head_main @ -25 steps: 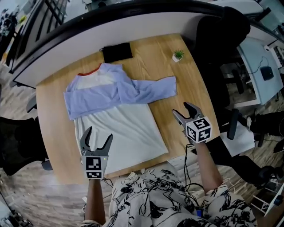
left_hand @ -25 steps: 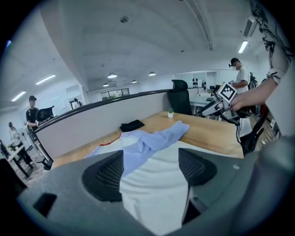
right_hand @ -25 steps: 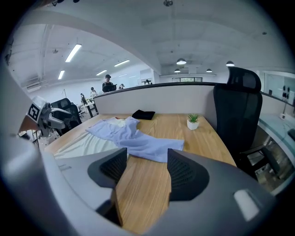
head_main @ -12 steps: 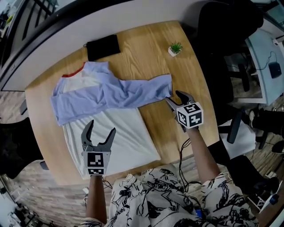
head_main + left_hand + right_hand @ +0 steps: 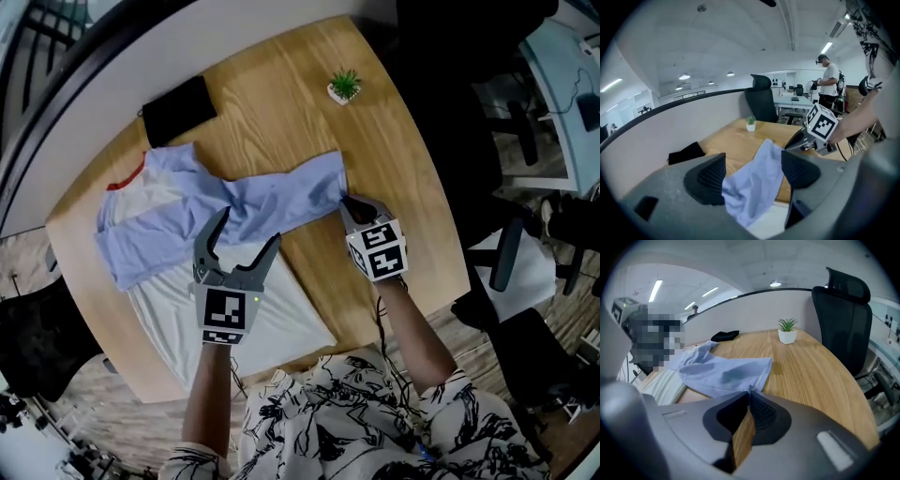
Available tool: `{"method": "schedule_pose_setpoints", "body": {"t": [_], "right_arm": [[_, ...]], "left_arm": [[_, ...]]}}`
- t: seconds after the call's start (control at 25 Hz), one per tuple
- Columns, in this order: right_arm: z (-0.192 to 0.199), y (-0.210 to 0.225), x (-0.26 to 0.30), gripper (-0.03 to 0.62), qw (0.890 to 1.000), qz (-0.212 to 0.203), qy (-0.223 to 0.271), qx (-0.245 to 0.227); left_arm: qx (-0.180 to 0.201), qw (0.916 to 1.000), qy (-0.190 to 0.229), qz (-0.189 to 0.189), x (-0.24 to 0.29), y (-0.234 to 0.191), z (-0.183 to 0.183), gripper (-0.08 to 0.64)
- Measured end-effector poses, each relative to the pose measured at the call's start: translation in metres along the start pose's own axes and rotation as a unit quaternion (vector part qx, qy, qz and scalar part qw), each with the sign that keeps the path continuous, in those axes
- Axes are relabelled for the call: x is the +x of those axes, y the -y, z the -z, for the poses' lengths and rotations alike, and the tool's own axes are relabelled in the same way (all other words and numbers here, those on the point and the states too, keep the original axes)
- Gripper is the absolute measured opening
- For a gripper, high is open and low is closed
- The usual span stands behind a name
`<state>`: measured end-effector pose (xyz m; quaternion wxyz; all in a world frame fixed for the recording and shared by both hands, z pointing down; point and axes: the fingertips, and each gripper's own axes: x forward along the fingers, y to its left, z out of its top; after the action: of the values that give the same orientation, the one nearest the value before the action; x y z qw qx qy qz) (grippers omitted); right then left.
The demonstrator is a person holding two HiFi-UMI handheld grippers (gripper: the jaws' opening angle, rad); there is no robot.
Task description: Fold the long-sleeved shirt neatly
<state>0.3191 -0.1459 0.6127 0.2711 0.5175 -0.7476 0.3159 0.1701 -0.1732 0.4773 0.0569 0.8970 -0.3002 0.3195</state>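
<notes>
Closing just now onto the cuff of the blue sleeve [image 5: 281, 197] at right gripper [image 5: 348, 201] tips, left gripper [image 5: 248, 228] gaping empty above mid-sleeve, readying the inward fold.

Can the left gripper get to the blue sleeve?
Probably yes. The left gripper is open, the sleeve lies just ahead between its jaws, and nothing covers it. The right gripper, whose jaws have just been closing, pinches only the sleeve's end.

Bare wood of the table [image 5: 398, 178] lies open right of the shirt [image 5: 234, 202] and along the far side, where only a small potted plant [image 5: 344, 86] and a black pouch [image 5: 178, 108], perhaps a case, stand near the curved partition [image 5: 656, 136].
</notes>
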Motion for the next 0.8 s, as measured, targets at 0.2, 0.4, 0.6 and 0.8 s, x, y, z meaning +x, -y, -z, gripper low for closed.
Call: {"method": "schedule_pose_setpoints", "body": {"t": [0.2,0.4,0.6,0.8], "right_arm": [[0.001,-0.002,-0.003,0.017,1.000,-0.007,-0.001,0.000],[-0.001,-0.002,-0.006,0.015,0.999,-0.010,0.015,0.028],[-0.008,-0.001,-0.010,0.015,0.999,-0.010,0.037,0.031],[-0.008,0.000,-0.013,0.015,0.999,0.004,0.040,0.011]], "left_arm": [[0.036,0.9976,-0.013,0.058,0.068,0.026,-0.037,0.347],[0.054,0.9876,-0.069,0.130,0.142,0.054,-0.040,0.333],[0.070,0.9692,-0.140,0.190,0.193,0.074,-0.030,0.246],[0.071,0.9518,-0.210,0.212,0.222,0.081,-0.017,0.143]]}}
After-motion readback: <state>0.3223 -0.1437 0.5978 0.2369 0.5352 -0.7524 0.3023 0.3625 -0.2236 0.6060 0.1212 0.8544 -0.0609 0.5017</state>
